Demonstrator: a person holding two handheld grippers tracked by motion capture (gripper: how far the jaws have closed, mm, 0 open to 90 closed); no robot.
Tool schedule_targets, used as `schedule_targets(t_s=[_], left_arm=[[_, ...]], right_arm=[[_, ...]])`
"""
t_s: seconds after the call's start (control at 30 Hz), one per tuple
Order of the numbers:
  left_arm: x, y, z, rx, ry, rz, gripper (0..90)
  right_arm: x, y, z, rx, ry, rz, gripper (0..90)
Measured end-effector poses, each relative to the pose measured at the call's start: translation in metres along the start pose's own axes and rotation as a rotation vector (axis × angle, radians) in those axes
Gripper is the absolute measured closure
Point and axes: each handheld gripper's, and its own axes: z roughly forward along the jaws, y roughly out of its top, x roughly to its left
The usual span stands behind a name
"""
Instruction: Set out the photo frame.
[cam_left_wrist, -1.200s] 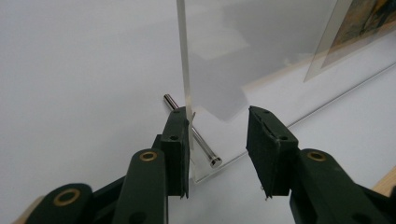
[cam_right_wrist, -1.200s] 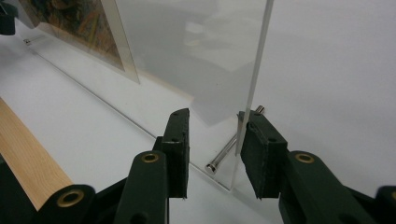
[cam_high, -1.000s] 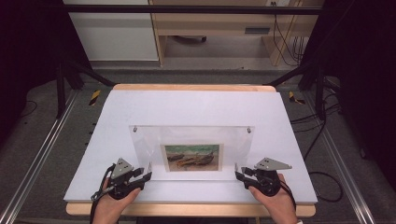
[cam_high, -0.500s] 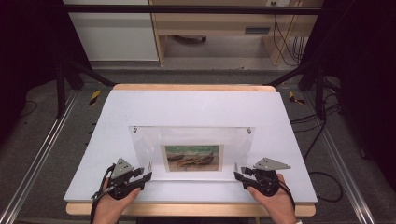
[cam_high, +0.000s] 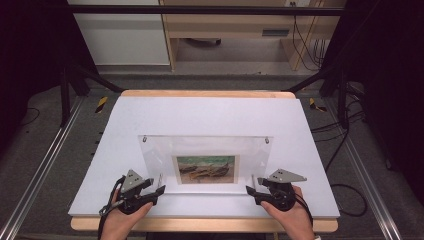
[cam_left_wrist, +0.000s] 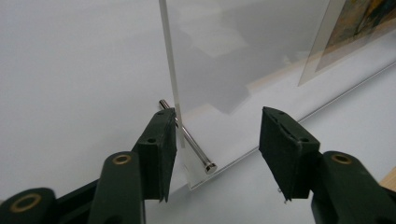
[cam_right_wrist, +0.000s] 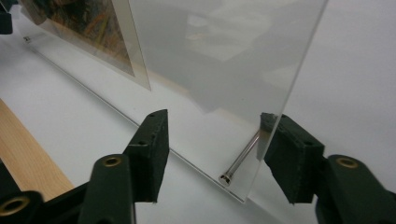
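Both claws gape open at the clear acrylic frame (cam_high: 205, 160) on the bench (cam_high: 210, 112): left claw (cam_high: 156, 190) at its near-left corner, right claw (cam_high: 251, 189) near-right.

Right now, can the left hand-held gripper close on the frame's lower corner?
Probably yes: the left hand-held gripper is open and straddles the acrylic frame corner, metal pin between its jaws, nothing blocking.
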Motion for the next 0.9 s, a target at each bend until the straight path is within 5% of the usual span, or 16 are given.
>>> schedule_targets(t_s=[0.3,0.6,0.9], left_arm=[[-0.0032,0.0025,-0.0003,-0.024,0.025,0.03,32.4],[-0.0033,0.0041,0.0018,-0.025,0.023,0.024,7.8],[-0.0011,0.0051,-0.0009,-0.046,0.032,0.026,4.7]], right_arm=[[0.0024,0.0025,0.0014,-0.034,-0.043,-0.048,26.1],[0.0034,0.005,0.0019,-0.05,-0.099,-0.07,7.4],[0.0026,0.0064,-0.0021,-0.099,-0.118,-0.088,5.4]])
